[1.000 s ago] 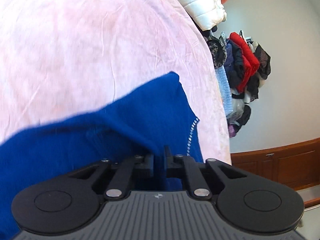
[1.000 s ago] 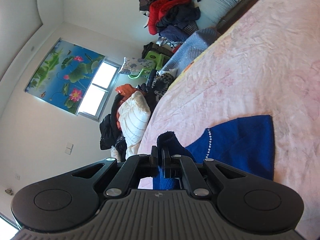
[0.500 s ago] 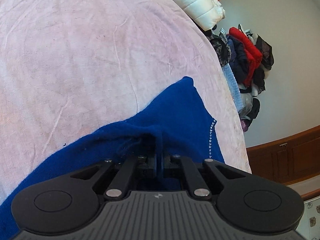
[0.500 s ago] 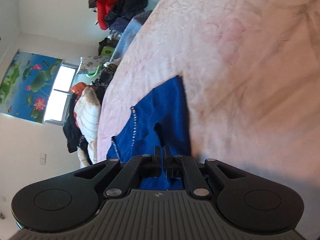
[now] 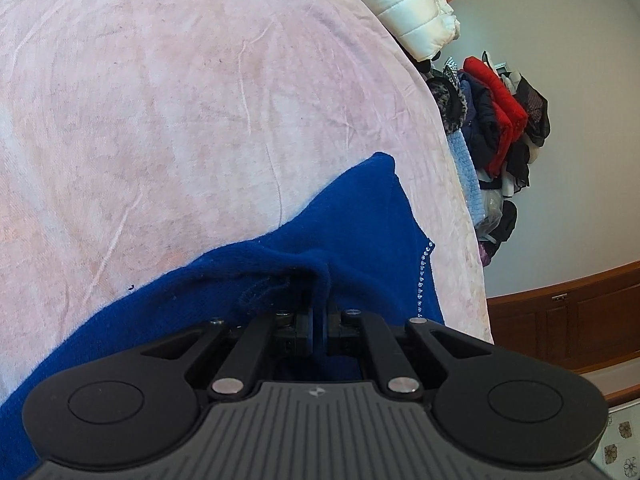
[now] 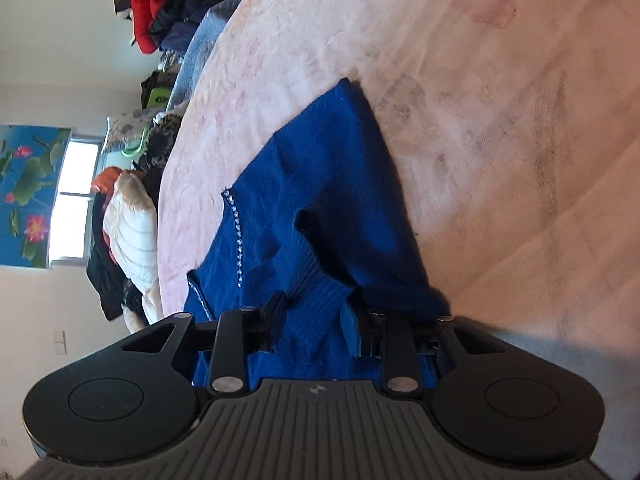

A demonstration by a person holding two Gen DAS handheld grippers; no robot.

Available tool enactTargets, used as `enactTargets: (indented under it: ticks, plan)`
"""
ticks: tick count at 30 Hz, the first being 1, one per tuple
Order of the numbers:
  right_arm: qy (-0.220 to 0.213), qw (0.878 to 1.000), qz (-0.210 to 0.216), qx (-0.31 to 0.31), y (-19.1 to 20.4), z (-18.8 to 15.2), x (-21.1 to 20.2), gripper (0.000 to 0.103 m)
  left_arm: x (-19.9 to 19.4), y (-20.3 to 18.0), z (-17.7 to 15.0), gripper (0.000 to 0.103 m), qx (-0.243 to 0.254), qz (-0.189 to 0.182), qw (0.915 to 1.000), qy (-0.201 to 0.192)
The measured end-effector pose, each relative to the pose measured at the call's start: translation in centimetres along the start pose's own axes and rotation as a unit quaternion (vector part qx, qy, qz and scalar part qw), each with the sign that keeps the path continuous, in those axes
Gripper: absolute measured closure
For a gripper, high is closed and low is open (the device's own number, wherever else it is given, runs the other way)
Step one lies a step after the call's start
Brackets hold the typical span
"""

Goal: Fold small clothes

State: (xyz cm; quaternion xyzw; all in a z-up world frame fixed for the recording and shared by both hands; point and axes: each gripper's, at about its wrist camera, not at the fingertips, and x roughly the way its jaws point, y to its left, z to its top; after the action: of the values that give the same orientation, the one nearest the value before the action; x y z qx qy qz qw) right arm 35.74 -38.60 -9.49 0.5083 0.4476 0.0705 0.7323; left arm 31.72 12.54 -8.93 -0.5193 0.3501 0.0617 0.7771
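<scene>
A small royal-blue knit garment (image 5: 352, 236) with a line of rhinestones lies folded on the pink bed sheet (image 5: 168, 112). My left gripper (image 5: 319, 314) is shut on a bunched fold of it, low over the bed. In the right wrist view the same garment (image 6: 332, 184) lies flat on the sheet (image 6: 500, 100). My right gripper (image 6: 314, 316) is open, its fingers apart on either side of the garment's ribbed edge, which rests between them unpinched.
A white puffer jacket (image 5: 408, 4) lies at the bed's far edge. A pile of red and dark clothes (image 5: 504, 120) hangs by the wall. Wooden cabinets (image 5: 568, 320) stand below. The right wrist view shows a window and a lotus picture (image 6: 32, 196).
My right gripper has opened and released the blue garment, which now lies on the bed. Both grippers have come lower. My left gripper stays shut on the fold.
</scene>
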Motion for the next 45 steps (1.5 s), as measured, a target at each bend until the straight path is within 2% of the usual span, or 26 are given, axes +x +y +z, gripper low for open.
enactTargets:
  ticks: [1,2,7,9,11,13,17,18,20,21,22,23,26,28,29,31,33,34,36,38,39,40,42,43,44,45]
  plan:
    - [-0.005,1.000,0.003,0.001,-0.2,0.1,-0.1,0.085,0.0,0.1,0.0,0.099,-0.002,-0.001,1.0000,0.001]
    - [-0.011,1.000,0.007,0.003,-0.4,0.1,-0.3,0.089,0.0,0.1,0.1,0.099,-0.003,-0.003,1.0000,0.003]
    - [-0.071,0.996,0.025,-0.049,1.1,0.0,-3.3,0.091,0.0,0.6,0.4,0.099,-0.006,-0.012,0.9999,0.010]
    - [-0.074,0.996,0.015,-0.050,0.2,0.3,-4.0,0.093,0.1,0.7,0.3,0.099,-0.004,-0.014,0.9998,0.009]
    - [-0.066,0.997,-0.032,-0.029,-1.9,0.7,-3.7,0.093,0.1,0.7,0.2,0.098,-0.003,-0.015,0.9998,0.008]
    - [-0.063,0.998,-0.014,-0.014,-2.9,0.7,-3.8,0.097,0.1,0.6,0.2,0.099,0.001,-0.014,0.9999,0.008]
    - [-0.054,0.997,-0.038,-0.033,-1.4,0.5,-3.5,0.092,-0.2,0.1,0.5,0.099,0.014,-0.012,0.9996,0.023]
    - [-0.042,0.998,-0.042,-0.032,-1.1,0.5,-3.3,0.084,-0.5,-0.1,0.5,0.098,0.023,-0.015,0.9991,0.034]
    - [-0.038,0.997,-0.052,-0.043,-0.5,0.2,-3.9,0.078,-1.5,-0.9,0.4,0.094,0.055,-0.022,0.9965,0.059]
    - [-0.041,0.996,-0.051,-0.055,-0.1,0.0,-4.5,0.070,-2.1,-1.4,0.3,0.087,0.081,-0.020,0.9941,0.070]
    - [-0.049,0.995,-0.050,-0.068,0.3,-0.2,-5.2,0.069,-3.0,-2.1,0.1,0.080,0.113,-0.015,0.9904,0.078]
    - [-0.064,0.993,-0.054,-0.087,1.0,-0.4,-6.1,0.068,-4.0,-2.8,0.0,0.079,0.147,-0.016,0.9862,0.075]
    - [-0.092,0.984,-0.055,-0.139,3.2,-0.6,-7.4,0.067,-6.7,-5.4,0.1,0.079,0.231,-0.017,0.9725,0.022]
    - [-0.084,0.980,-0.037,-0.178,5.0,-0.5,-6.7,0.064,-6.8,-7.8,0.8,0.078,0.269,-0.008,0.9628,-0.022]
    - [-0.072,0.977,-0.032,-0.196,6.0,-0.5,-5.8,0.059,-5.9,-8.9,1.2,0.078,0.288,0.012,0.9566,-0.040]
    - [-0.050,0.970,-0.037,-0.235,7.7,-0.6,-3.5,0.052,-2.7,-10.9,1.5,0.076,0.346,0.063,0.9347,-0.054]
    - [-0.044,0.955,-0.082,-0.281,8.7,-1.2,-1.3,0.050,0.9,-12.2,1.0,0.076,0.394,0.139,0.9062,-0.067]
    - [-0.041,0.948,-0.103,-0.298,9.0,-1.4,-0.4,0.050,2.1,-12.6,0.6,0.076,0.409,0.145,0.8992,-0.061]
    - [-0.034,0.938,-0.130,-0.320,8.8,-2.0,0.9,0.050,4.3,-12.9,0.0,0.075,0.431,0.140,0.8904,-0.043]
    - [-0.034,0.928,-0.150,-0.340,8.4,-2.5,1.6,0.052,6.3,-13.0,-0.2,0.075,0.444,0.179,0.8764,-0.058]
    - [-0.037,0.923,-0.155,-0.350,8.1,-2.6,1.7,0.054,6.9,-12.9,0.1,0.075,0.439,0.204,0.8718,-0.072]
    - [-0.040,0.921,-0.153,-0.356,8.0,-2.7,1.6,0.055,7.5,-12.8,0.5,0.075,0.431,0.218,0.8719,-0.081]
    - [-0.037,0.917,-0.151,-0.368,7.9,-2.9,1.6,0.055,8.3,-12.5,1.6,0.075,0.415,0.224,0.8783,-0.079]
    - [-0.035,0.912,-0.156,-0.378,7.8,-3.0,1.7,0.056,8.9,-12.4,1.9,0.076,0.414,0.231,0.8775,-0.072]
    - [-0.034,0.905,-0.162,-0.393,7.9,-3.2,2.0,0.058,9.5,-12.3,1.9,0.076,0.421,0.233,0.8737,-0.070]
    - [-0.034,0.895,-0.169,-0.411,8.1,-3.5,2.3,0.062,9.8,-12.4,1.8,0.076,0.436,0.233,0.8655,-0.080]
